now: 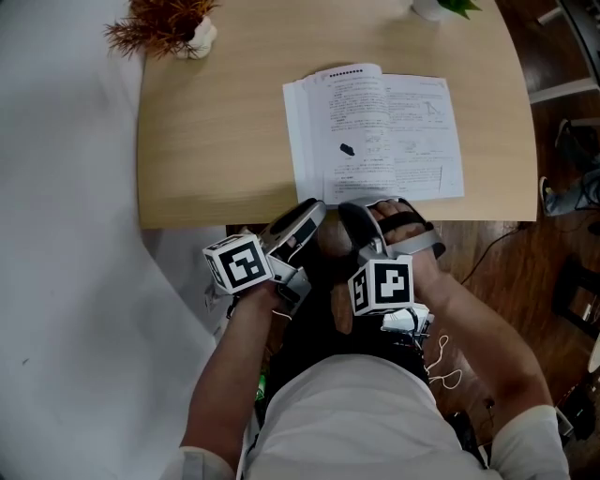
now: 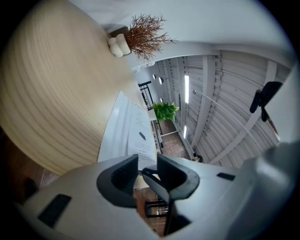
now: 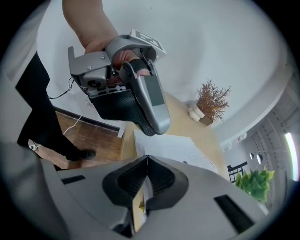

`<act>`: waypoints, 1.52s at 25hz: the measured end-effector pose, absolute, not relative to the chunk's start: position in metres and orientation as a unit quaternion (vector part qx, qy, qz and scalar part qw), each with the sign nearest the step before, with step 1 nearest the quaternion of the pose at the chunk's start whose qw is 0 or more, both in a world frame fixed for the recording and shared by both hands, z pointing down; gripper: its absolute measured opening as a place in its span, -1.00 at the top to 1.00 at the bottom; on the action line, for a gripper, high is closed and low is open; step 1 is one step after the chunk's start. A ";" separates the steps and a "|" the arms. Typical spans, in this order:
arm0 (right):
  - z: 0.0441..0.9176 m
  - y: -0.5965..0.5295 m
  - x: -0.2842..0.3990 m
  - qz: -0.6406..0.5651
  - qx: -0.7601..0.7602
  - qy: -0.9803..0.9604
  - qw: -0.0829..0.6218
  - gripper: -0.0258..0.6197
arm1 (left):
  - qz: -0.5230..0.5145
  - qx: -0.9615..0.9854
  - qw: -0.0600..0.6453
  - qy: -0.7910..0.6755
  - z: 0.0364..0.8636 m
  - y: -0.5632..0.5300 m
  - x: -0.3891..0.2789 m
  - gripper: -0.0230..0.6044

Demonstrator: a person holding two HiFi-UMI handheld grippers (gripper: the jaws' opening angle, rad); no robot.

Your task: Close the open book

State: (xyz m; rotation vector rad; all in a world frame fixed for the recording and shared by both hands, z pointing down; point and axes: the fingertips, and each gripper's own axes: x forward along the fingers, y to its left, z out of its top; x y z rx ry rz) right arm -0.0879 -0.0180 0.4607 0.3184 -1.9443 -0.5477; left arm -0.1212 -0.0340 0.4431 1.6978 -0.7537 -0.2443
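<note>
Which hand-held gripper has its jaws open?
The left hand-held gripper: its jaws stand apart with a gap, while on the right hand-held gripper the tips meet.

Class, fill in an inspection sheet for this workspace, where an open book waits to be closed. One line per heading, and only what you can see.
Surface: light wooden table, flat.
Job's things: white printed book, lying open at the table's near edge.
Clutter: small black object on the left page; dried brown plant in a white pot at the far left; green plant at the far edge.
Grippers: left claw open, empty; right claw tips together at the book's near edge, pinched paper unclear.
Cables: thin white wire by the right forearm; black cable on the floor.
Surroundings: brown wooden floor.
</note>
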 end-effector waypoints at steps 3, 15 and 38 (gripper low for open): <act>0.459 -0.021 -0.088 -0.228 0.142 -0.810 0.521 0.91 | -0.103 0.731 0.594 -0.321 0.444 -0.031 -0.120 0.61; 0.433 -0.021 -0.089 -0.219 0.172 -0.830 0.483 0.92 | -0.059 0.728 0.602 -0.324 0.457 -0.030 -0.116 0.61; 0.416 -0.036 -0.062 -0.231 0.276 -0.819 0.447 0.56 | -0.100 0.733 0.602 -0.301 0.415 -0.057 -0.080 0.94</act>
